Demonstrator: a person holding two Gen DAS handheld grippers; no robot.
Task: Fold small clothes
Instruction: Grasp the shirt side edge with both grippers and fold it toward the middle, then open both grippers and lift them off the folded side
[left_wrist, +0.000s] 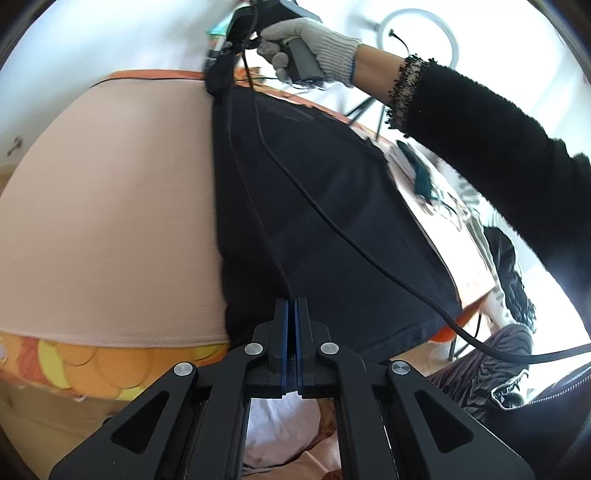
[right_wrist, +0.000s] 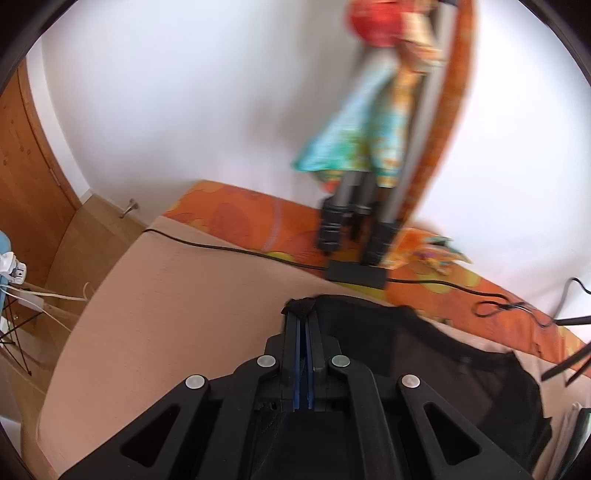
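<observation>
A black garment (left_wrist: 332, 206) hangs stretched between my two grippers above a beige cloth (left_wrist: 110, 206). In the left wrist view my left gripper (left_wrist: 291, 304) is shut on the garment's near edge. At the top of that view a gloved hand (left_wrist: 314, 37) holds my right gripper (left_wrist: 218, 79), which pinches the far corner. The right wrist view is blurred; there my right gripper (right_wrist: 303, 314) is shut on a bunched corner of the black garment (right_wrist: 424, 354), and the rest trails off to the right.
An orange patterned sheet (right_wrist: 240, 210) lies under the beige cloth (right_wrist: 166, 314). Tripod legs (right_wrist: 351, 221) and a black cable (right_wrist: 221, 249) stand at the far edge. A cable (left_wrist: 332, 221) droops across the garment. Other clothes (left_wrist: 491, 350) lie at the right.
</observation>
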